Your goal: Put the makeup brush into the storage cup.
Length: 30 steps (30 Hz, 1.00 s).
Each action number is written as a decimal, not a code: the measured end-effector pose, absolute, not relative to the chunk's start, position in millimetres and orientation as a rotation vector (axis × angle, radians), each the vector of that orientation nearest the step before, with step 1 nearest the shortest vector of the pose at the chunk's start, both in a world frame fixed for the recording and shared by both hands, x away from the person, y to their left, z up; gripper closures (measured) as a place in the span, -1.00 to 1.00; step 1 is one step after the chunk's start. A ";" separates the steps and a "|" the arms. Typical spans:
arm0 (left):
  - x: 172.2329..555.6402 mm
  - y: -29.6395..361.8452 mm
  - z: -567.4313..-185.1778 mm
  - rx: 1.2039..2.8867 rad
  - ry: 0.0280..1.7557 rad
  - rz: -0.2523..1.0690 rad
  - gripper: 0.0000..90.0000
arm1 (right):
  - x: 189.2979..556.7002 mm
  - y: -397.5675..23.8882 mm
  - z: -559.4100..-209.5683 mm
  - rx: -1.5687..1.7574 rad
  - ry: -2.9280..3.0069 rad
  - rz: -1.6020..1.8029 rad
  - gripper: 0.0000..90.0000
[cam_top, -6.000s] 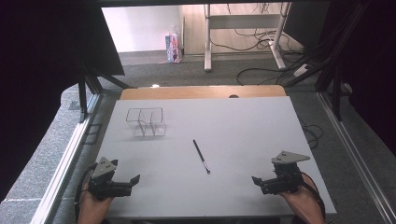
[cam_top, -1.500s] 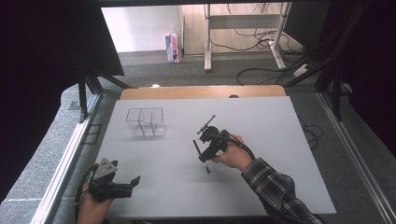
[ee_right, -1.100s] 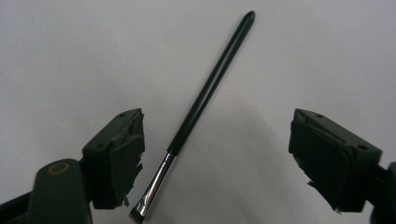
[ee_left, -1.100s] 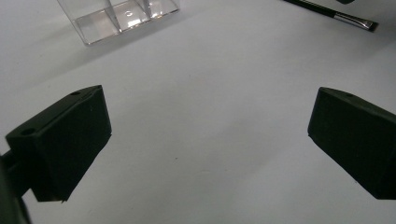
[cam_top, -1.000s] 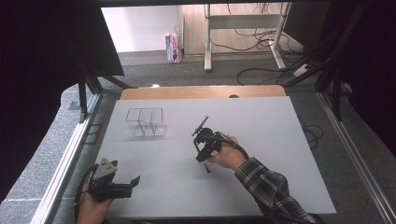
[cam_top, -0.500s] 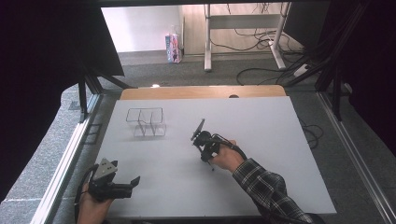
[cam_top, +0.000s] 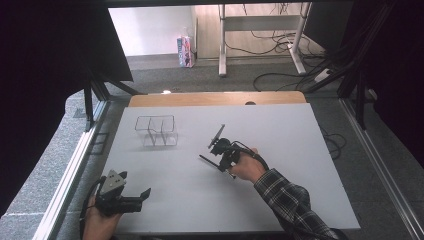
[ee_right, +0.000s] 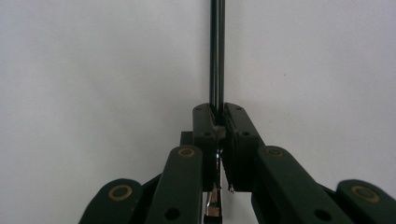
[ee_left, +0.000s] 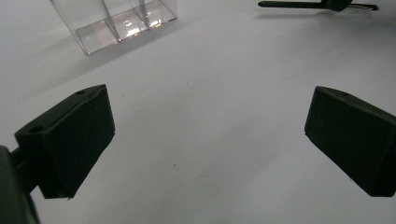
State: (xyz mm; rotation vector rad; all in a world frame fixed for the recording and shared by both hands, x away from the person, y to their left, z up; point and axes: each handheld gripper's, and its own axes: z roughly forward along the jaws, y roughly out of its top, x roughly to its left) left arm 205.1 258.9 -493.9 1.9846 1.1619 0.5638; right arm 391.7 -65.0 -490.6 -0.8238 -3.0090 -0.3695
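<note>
A thin black pen [cam_top: 206, 160] is at the middle of the white table [cam_top: 290, 145], and I cannot tell whether it rests on the surface. My right gripper [cam_top: 223, 159] is shut on it, with the hand reaching in from the near right. In the right gripper view the pads [ee_right: 205, 123] clamp the pen [ee_right: 216, 51], whose shaft runs straight away from them. My left gripper [cam_top: 145, 194] rests at the near left corner, open. Its jaws stand wide apart over bare table in the left gripper view [ee_left: 205, 135], where the pen [ee_left: 299, 4] shows far off.
A clear plastic box with dividers [cam_top: 156, 131] stands at the far left of the table, also seen in the left gripper view [ee_left: 116, 23]. A wooden strip [cam_top: 215, 98] runs along the far edge. Metal frame rails [cam_top: 75, 165] flank both sides.
The right gripper has come from the near right corner to the pen and has shut on it. The left gripper has stayed where it was.
</note>
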 end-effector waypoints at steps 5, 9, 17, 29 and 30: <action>206.6 260.7 -495.1 1.974 1.154 0.551 -0.95 | 385.2 -72.5 -478.7 -0.798 -2.977 -0.451 0.87; 207.0 258.7 -494.8 1.986 1.142 0.563 -0.95 | 379.5 -81.0 -470.5 -0.785 -2.965 -0.501 0.87; 208.0 254.7 -494.4 1.997 1.099 0.530 -0.92 | 362.1 -100.2 -456.9 -0.741 -2.955 -0.585 0.87; 208.1 243.1 -492.2 2.048 1.092 0.528 -1.00 | 344.0 -119.9 -453.6 -0.714 -2.953 -0.642 0.87; 208.1 241.0 -492.2 2.059 1.088 0.536 -1.00 | 343.1 -121.8 -454.8 -0.710 -2.951 -0.646 0.87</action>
